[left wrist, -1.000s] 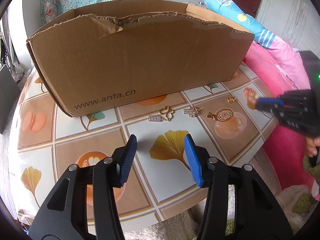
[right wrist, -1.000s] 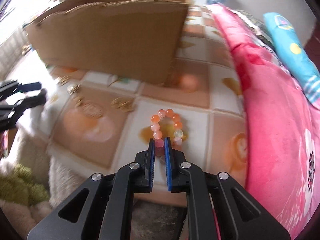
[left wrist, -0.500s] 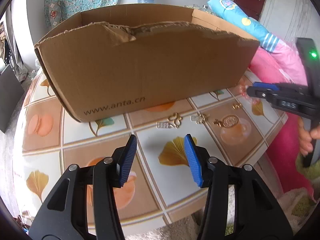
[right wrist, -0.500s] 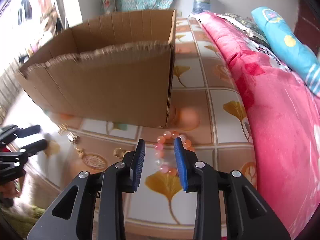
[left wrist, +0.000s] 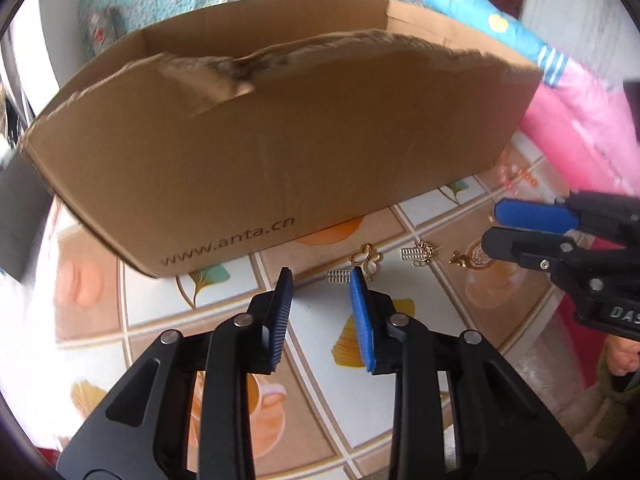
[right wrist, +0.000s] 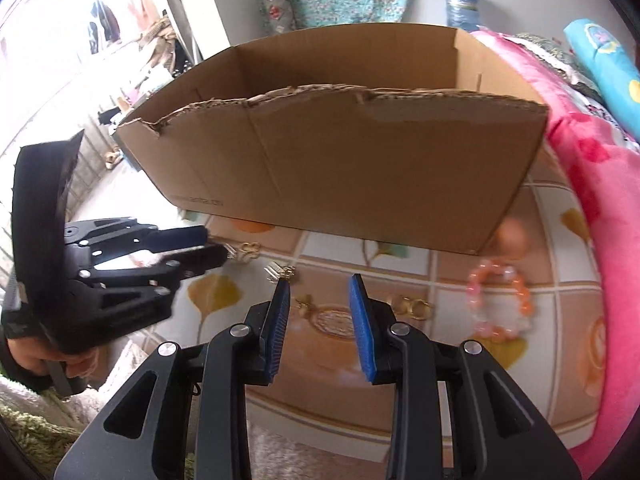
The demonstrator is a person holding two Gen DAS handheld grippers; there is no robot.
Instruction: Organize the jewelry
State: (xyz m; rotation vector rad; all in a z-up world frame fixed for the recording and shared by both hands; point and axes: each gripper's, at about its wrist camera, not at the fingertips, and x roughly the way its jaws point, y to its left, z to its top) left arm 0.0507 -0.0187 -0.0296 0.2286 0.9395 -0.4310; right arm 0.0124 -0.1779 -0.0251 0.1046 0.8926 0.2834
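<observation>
Hovering above the bench (left wrist: pixel 312 320) in front of the cardboard box (left wrist: pixel 280 152), my left claw (left wrist: pixel 322 310) is released, empty, just short of the gold butterfly charm (left wrist: pixel 366 258). My right claw (right wrist: pixel 320 316) is released too, over a round gold pendant (right wrist: pixel 334 318). The pink-orange bead bracelet (right wrist: pixel 500 300) lies near the box's right corner.
</observation>
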